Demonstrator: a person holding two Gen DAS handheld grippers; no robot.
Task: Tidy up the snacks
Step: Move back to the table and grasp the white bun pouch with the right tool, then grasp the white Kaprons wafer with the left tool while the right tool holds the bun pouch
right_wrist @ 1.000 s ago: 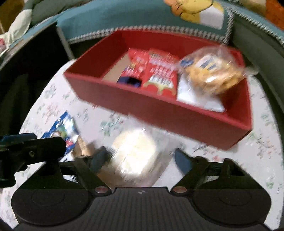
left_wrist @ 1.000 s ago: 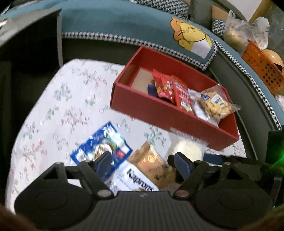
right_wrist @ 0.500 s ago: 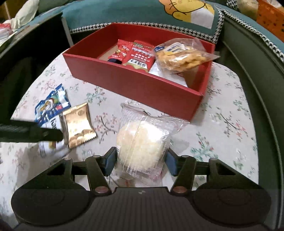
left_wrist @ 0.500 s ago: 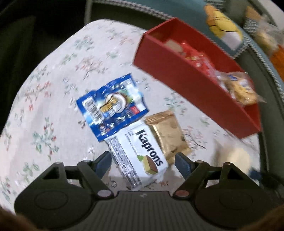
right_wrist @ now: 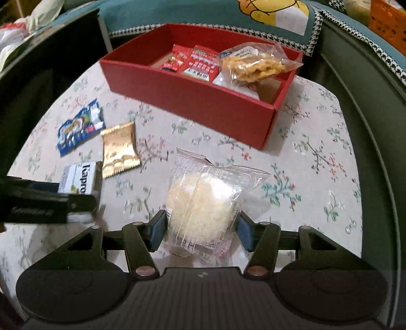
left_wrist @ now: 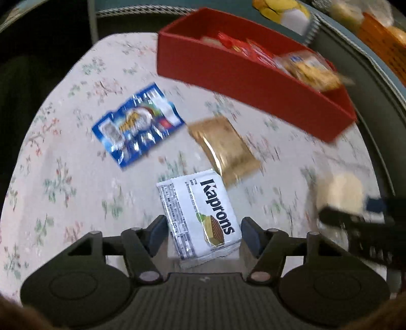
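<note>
Left gripper (left_wrist: 204,232): its jaws are closing around the white Kaprons wafer pack (left_wrist: 200,215); the pack lies between the blue pads, with a thin gap visible on the right side, so the pads are not yet pressing.
Right gripper (right_wrist: 201,228): both pads touch the sides of the clear bag with a pale round rice cake (right_wrist: 203,200); it is pinching this bag, which rests on the cloth.
Tablecloth (right_wrist: 317,157): light, with a small flower pattern; all loose snacks lie on it.
Gold packet (left_wrist: 224,149): flat on the cloth, just beyond the Kaprons pack, touching its far corner.
Blue packet (left_wrist: 138,124): flat, to the left of the gold one, apart from it.
Red box (right_wrist: 192,99): open, at the far side of the table; it holds red sachets (right_wrist: 192,62) and a clear bag of yellow crackers (right_wrist: 253,64) on top of a white packet.
Background: a teal cushion with a yellow cartoon figure (right_wrist: 274,12) behind the box.
</note>
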